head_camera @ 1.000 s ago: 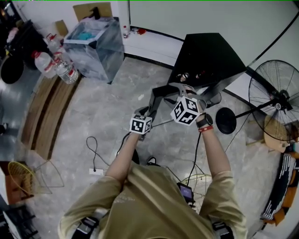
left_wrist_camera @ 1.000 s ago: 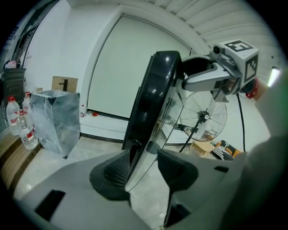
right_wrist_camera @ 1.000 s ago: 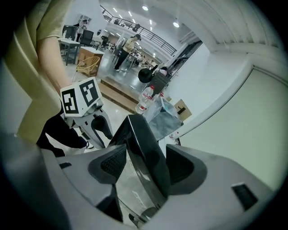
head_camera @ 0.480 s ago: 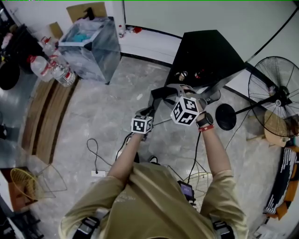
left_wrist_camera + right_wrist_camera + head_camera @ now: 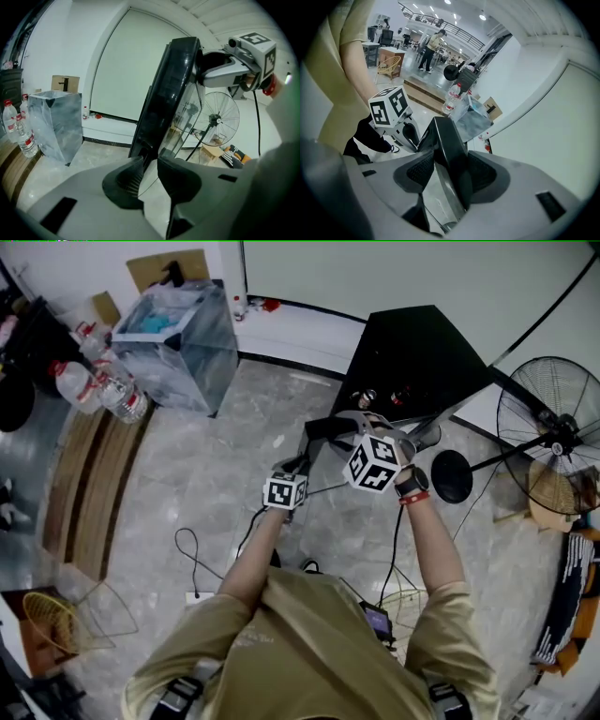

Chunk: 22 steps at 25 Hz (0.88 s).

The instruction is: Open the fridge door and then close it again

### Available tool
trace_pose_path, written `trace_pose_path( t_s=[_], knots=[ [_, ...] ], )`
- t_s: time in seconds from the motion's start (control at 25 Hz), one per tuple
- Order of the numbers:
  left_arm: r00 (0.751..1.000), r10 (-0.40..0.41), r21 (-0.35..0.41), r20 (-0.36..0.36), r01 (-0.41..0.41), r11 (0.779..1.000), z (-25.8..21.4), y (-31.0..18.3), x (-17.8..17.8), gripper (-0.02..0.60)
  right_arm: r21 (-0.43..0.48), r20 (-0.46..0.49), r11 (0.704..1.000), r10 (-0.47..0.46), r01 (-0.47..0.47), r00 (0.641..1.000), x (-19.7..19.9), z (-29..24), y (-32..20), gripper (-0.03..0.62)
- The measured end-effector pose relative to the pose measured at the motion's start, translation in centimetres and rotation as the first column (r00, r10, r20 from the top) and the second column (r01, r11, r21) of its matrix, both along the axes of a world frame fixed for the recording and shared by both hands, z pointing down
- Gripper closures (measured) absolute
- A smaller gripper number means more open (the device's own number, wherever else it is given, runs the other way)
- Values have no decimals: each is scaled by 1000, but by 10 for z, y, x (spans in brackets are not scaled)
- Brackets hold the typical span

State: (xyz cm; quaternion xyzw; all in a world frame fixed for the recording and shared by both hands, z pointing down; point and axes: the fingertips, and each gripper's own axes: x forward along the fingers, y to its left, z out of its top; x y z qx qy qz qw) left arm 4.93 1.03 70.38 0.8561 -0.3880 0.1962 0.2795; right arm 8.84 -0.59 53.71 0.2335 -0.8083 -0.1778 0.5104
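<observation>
L tongs [image 5: 149, 168] just clamped fridge door [image 5: 168, 89] edge; R tongs [image 5: 449, 166] tightening on its top corner. Door open, so prob swing-shut next.

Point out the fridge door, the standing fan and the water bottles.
fridge door [image 5: 166, 89], left gripper view, black frame.
standing fan [image 5: 561, 432], head view, middle of its head.
water bottles [image 5: 122, 399], head view, one bottle's body.
</observation>
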Motion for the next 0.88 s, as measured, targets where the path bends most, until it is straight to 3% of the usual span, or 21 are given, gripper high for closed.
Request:
trace_pose_path(
  t_s=[0.88],
  knots=[
    [991, 128, 2, 27, -128, 992, 2, -75, -8, 474, -4, 15, 988, 152, -152, 988, -5, 2, -67, 355]
  ],
)
